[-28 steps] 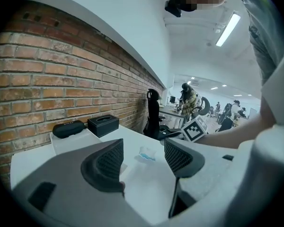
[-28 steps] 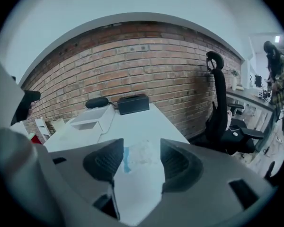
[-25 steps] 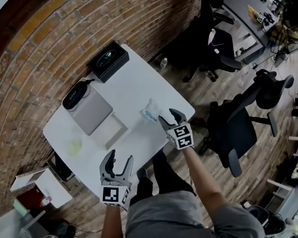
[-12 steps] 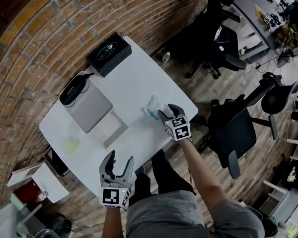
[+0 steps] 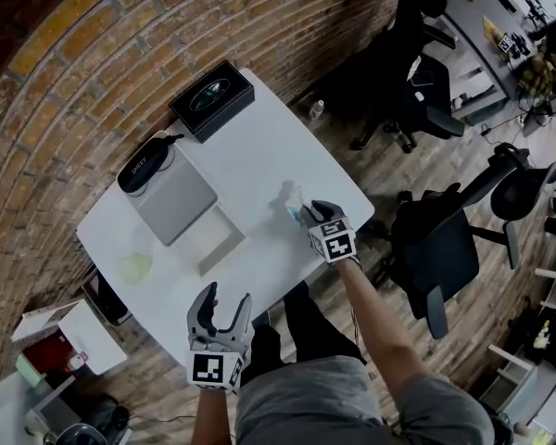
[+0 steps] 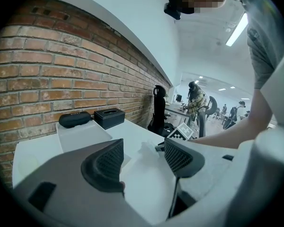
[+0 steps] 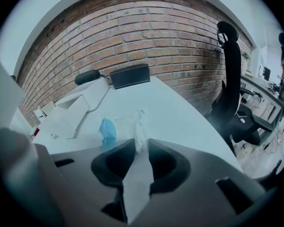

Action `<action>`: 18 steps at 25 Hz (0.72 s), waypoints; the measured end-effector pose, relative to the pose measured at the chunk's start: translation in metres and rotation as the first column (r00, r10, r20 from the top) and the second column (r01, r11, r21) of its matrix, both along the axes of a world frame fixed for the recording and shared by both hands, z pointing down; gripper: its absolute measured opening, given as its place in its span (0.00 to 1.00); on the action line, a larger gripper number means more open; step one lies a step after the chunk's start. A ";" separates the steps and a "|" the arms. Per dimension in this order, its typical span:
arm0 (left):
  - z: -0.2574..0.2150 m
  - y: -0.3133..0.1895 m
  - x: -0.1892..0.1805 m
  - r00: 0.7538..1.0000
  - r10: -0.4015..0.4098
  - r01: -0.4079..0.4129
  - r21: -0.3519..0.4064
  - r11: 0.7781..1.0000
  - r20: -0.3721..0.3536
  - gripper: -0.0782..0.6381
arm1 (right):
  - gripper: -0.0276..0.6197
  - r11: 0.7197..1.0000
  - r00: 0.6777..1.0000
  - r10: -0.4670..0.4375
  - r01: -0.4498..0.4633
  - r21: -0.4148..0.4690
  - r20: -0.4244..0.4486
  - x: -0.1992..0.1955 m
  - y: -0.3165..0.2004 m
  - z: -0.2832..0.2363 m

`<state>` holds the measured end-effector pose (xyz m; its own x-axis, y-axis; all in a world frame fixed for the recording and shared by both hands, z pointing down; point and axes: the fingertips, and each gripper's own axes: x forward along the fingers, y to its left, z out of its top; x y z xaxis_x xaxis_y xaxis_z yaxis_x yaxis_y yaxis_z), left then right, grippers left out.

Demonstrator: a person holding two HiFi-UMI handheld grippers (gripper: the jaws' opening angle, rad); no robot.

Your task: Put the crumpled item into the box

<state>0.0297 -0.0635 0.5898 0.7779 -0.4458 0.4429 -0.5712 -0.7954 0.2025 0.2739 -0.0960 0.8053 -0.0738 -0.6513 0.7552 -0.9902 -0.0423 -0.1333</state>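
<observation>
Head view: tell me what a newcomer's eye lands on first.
The right tongs, whose jaws have just been closing, pinch a white crumpled item with a blue patch near the white table's right edge. The left tongs hang open and empty at the near edge. On the brick-wall side sit the pale box and, at its corner, a black case.

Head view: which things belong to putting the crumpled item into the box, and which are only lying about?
Job: crumpled item; grey box; right gripper, whose jaws have just closed on the item.
Lying about: black box; black case; greenish object.
</observation>
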 end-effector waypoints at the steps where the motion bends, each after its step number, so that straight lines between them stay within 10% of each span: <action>1: 0.000 0.000 -0.001 1.000 -0.004 0.004 0.000 1.000 -0.001 0.48 | 0.19 1.000 1.000 -0.002 0.002 -0.001 -0.004 -0.001 0.000 0.000; 18: -0.013 0.003 -0.017 0.999 -0.038 0.039 0.034 0.999 -0.019 0.48 | 0.12 0.998 1.000 0.002 -0.002 0.056 0.009 -0.011 -0.001 -0.043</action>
<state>0.0122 -0.0603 0.5768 0.7678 -0.4903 0.4124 -0.5979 -0.7796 0.1862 0.2628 -0.0967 0.7618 -0.0789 -0.6924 0.7172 -0.9889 -0.0368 -0.1443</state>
